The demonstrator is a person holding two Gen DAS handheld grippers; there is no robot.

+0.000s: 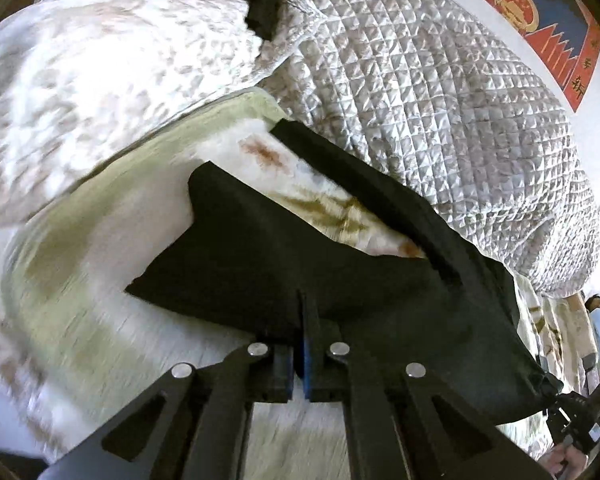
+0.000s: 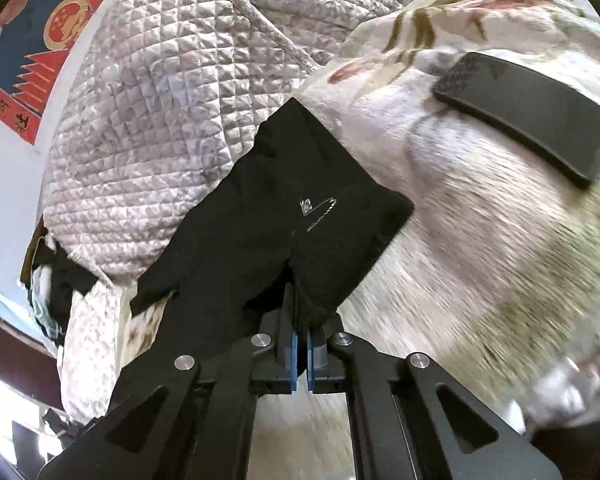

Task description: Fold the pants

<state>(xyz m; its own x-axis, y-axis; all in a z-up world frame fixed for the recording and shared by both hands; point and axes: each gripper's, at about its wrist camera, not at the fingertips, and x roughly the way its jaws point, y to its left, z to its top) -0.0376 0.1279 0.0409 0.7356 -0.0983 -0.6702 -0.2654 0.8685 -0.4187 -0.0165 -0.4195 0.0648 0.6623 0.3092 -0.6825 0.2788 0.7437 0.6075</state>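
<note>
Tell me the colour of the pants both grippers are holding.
Black. The pants show best in the right wrist view, with a small pale stitched mark on the cloth.

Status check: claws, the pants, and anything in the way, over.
Left claw and right claw both shut on the black fabric pants, held up over the bed. Flat black rectangular case lies on the floral blanket nearby.

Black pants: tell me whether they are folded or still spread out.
Not folded yet. The black pants are held up over the bed, both legs splayed apart, the left gripper and right gripper each clamped on an edge.
</note>
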